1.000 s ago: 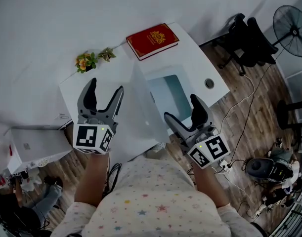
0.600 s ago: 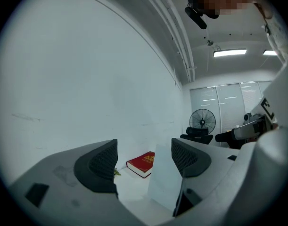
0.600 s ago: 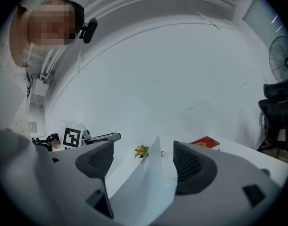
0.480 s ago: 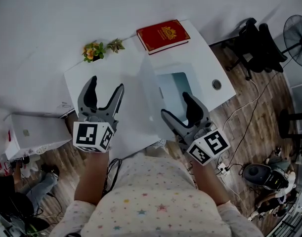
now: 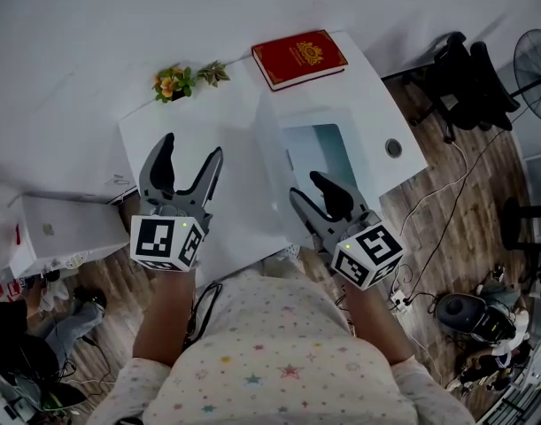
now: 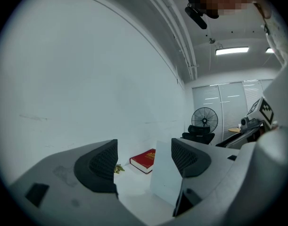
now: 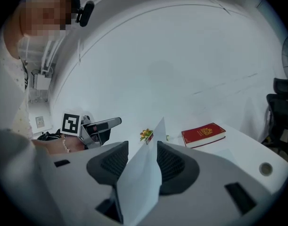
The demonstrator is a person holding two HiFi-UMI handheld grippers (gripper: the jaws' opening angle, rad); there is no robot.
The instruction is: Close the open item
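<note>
A white desk (image 5: 376, 104) has a hatch whose white lid (image 5: 272, 162) stands raised over a bluish recess (image 5: 321, 151). My right gripper (image 5: 307, 187) is at the lid's near edge. In the right gripper view (image 7: 141, 160) the thin lid panel (image 7: 141, 180) fills the narrow gap between the jaws, so the gripper is shut on it. To the left of the lid my left gripper (image 5: 187, 161) hovers above the desk, open. The left gripper view (image 6: 144, 166) shows nothing between its jaws, with the lid (image 6: 165, 178) just right of centre.
A red book (image 5: 299, 57) lies at the desk's far end, with a small flower sprig (image 5: 173, 84) to its left. A cable hole (image 5: 393, 148) sits right of the recess. A black chair (image 5: 460, 73), a fan (image 5: 536, 65) and floor cables are at right, a white box (image 5: 62, 237) at left.
My right gripper has moved left onto the lid's near edge and its jaws have narrowed onto the panel. The left gripper has stayed put and open.
</note>
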